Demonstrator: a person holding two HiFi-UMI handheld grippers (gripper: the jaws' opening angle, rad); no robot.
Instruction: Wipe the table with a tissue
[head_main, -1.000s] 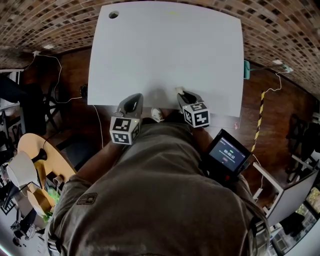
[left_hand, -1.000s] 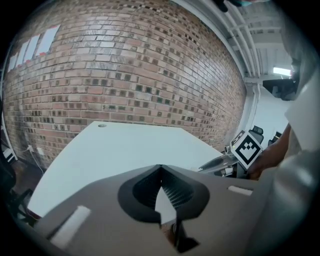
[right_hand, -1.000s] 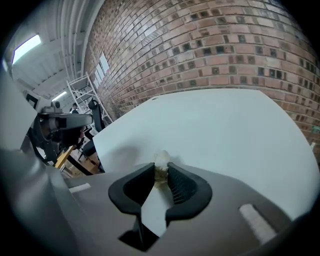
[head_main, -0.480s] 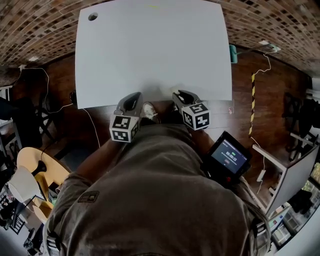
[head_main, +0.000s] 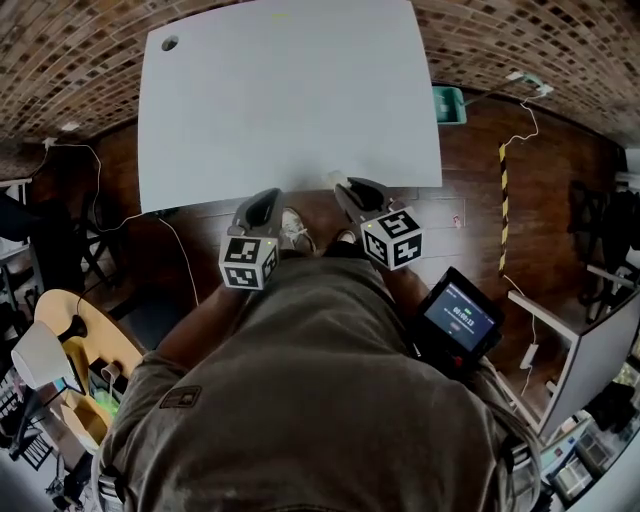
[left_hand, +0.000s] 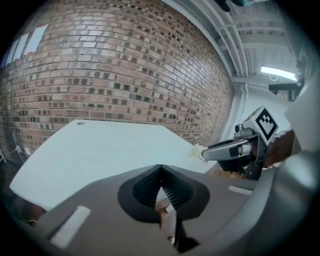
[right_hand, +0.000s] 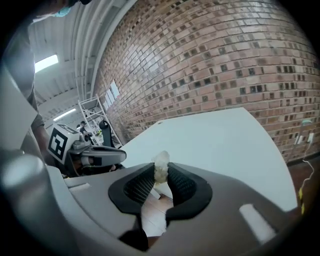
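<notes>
A bare white table stands ahead of me; both grippers hang off its near edge, over the wooden floor. My right gripper is shut on a crumpled white tissue, whose tip pokes out between the jaws at the table's near edge. From the left gripper view, that tissue shows at the right gripper's tip. My left gripper is shut with nothing in it, its ribbed pads pressed together.
A brick wall rises behind the table. The tabletop has a small round hole at its far left corner. A teal bin sits on the floor right of the table. Cables trail at the left, and a round wooden table stands lower left.
Both grippers have drawn back from the table's near edge and now hang over the floor. The right one still holds the tissue. The table sits farther up and left in the head view.
</notes>
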